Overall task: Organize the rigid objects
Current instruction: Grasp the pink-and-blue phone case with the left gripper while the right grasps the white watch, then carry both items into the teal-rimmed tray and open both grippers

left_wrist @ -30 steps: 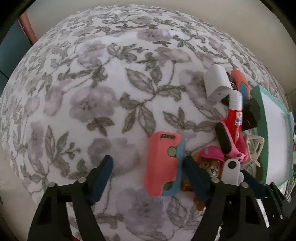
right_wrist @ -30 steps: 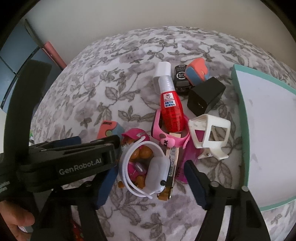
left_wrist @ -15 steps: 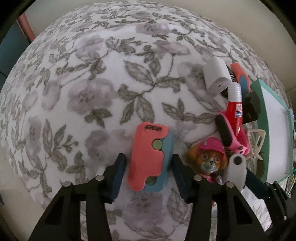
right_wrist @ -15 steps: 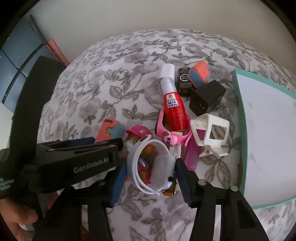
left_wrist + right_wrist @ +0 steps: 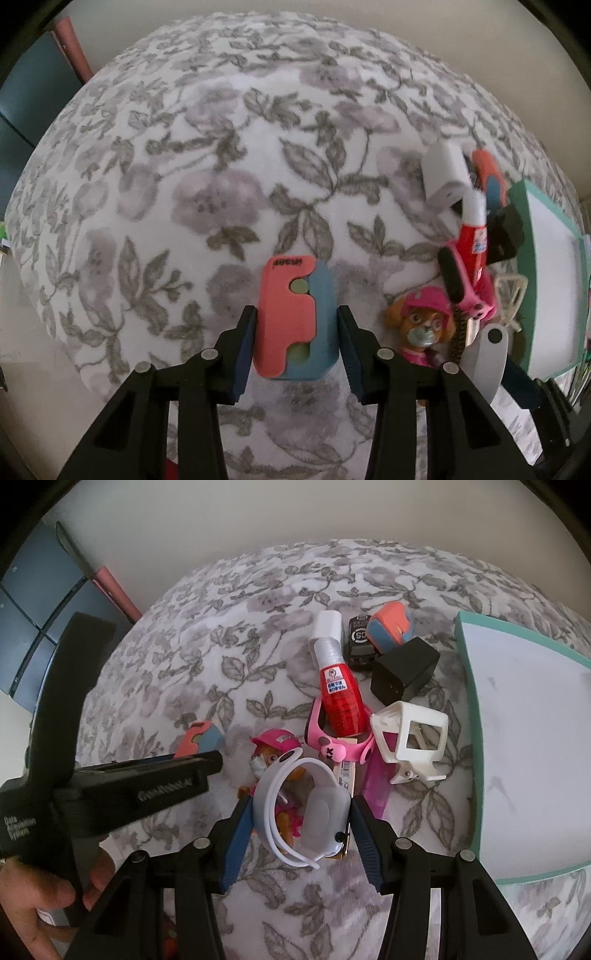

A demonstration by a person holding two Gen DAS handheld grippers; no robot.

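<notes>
While my left gripper [image 5: 295, 332] is closing on the pink-and-blue block [image 5: 295, 317] and my right gripper [image 5: 301, 823] pinches the white watch [image 5: 310, 812], the tray [image 5: 476, 738] sits empty — most clutter remains on the bedspread [image 5: 221, 184].

Home setting, likely bedroom: soft floral-print blanket [image 5: 229, 155] as work surface, toy pup figure [image 5: 275, 755], plain wall behind (blue cabinet panels [image 5: 35, 602] at left).
</notes>
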